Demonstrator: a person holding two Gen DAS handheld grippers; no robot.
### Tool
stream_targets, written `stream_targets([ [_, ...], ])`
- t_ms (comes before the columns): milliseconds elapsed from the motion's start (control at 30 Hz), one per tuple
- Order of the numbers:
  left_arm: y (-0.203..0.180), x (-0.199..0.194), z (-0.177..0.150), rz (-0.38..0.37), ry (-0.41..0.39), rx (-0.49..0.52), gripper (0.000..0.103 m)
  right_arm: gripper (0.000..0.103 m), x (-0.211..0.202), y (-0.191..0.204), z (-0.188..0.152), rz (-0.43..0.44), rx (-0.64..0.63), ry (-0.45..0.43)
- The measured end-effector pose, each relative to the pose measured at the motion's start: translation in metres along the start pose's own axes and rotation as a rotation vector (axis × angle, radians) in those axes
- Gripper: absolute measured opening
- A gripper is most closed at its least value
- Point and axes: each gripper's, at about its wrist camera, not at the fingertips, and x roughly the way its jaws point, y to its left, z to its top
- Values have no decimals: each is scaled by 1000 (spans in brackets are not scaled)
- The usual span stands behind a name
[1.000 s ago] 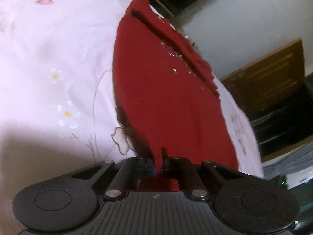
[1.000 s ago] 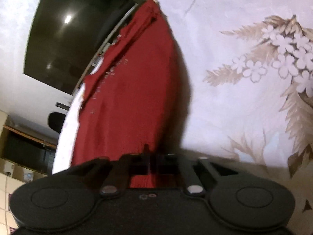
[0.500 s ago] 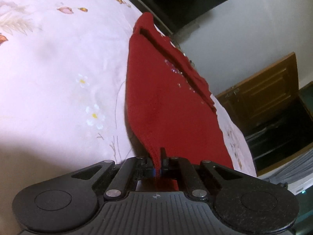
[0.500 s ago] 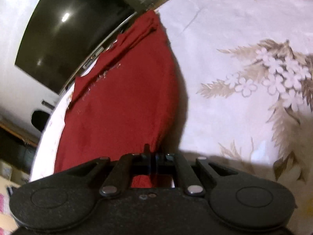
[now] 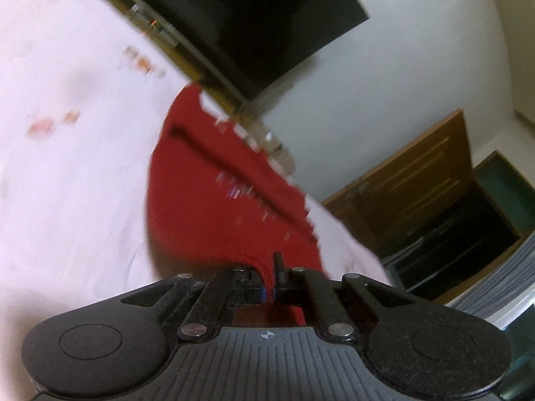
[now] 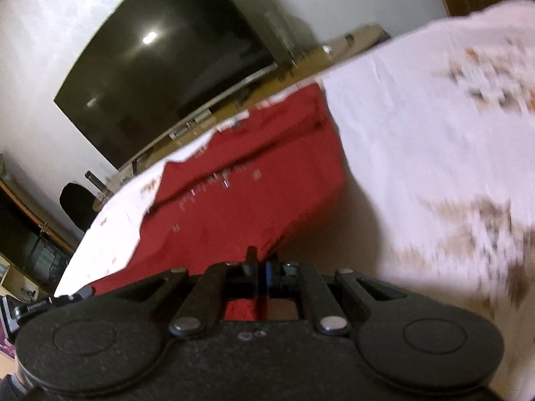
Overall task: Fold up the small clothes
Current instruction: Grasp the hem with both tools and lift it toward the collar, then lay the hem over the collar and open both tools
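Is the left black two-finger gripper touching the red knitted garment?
Touching. The left wrist view shows the left gripper with its jaws closed on a pinched edge of the red knitted garment.

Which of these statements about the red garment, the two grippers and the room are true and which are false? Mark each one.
1. The left gripper is shut on the red garment. True.
2. The right gripper hangs open, holding nothing. False: it too is shut on the garment's edge.
3. The garment lies on a flowered sheet. True.
4. The garment is blue. False: it is red.
5. A dark screen stands against the wall beyond the bed. True.
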Motion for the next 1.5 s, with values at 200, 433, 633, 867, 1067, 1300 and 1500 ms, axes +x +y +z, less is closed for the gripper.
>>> stream_targets([
  [200, -27, 36, 71, -28, -39, 70, 3, 5, 9, 16, 60, 14, -64, -63],
  [433, -33, 94, 147, 15, -52, 129, 3, 5, 67, 12, 144, 70, -35, -88],
  [633, -10, 172, 184, 92, -21, 132, 3, 5, 144, -24, 191, 106, 15, -44],
  [867, 30, 263, 205, 191, 14, 151, 3, 6, 242, -80, 221, 116, 110, 30],
  [1067, 70, 283, 189, 221, -65, 78, 31, 59, 279, -122, 214, 89, 193, -82],
  [1300, 50, 278, 197, 259, -121, 208, 79, 56, 275, -102, 208, 84, -15, -85],
  [1500, 31, 318, 194, 479, 66, 451, 51, 51, 302, -78, 213, -41, -234, -12],
])
